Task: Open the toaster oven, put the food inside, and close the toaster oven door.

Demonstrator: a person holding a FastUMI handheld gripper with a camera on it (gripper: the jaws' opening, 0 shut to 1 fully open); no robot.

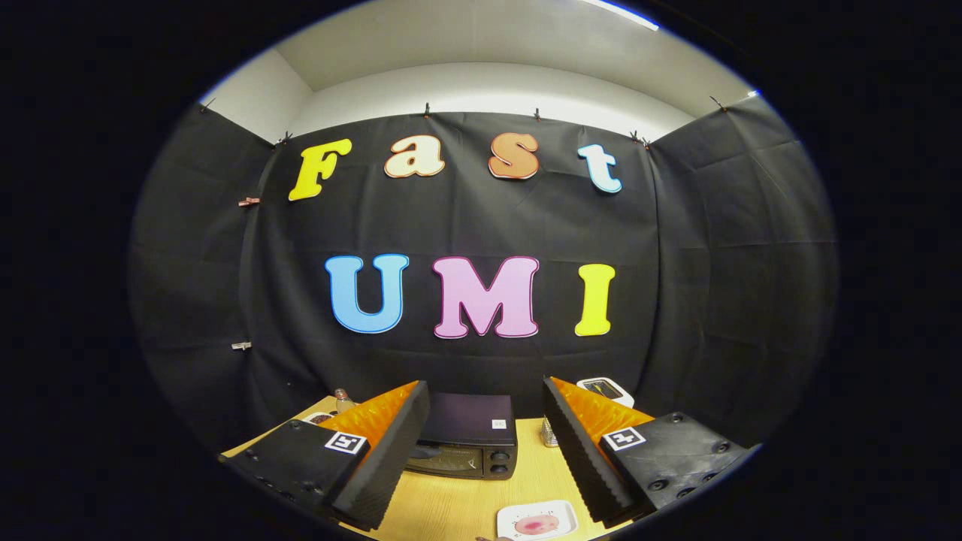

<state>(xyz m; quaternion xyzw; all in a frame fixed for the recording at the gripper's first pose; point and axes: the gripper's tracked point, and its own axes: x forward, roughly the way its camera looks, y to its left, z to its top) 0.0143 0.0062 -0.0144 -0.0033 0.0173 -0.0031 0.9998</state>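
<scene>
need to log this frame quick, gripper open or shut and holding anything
gripper: open, holding nothing; its fingers are spread wide with the toaster oven seen between and beyond them, untouched.

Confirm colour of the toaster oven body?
Black, door shut: the toaster oven sits on the table beyond the open gripper, seen in the gripper view.

1 toaster oven (467, 437), 1 plate (538, 518), 2 fingers (385, 451)

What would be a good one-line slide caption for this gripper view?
Open gripper poised above the table, toaster oven door closed beyond its fingers, food on a white plate waiting nearby.
</scene>
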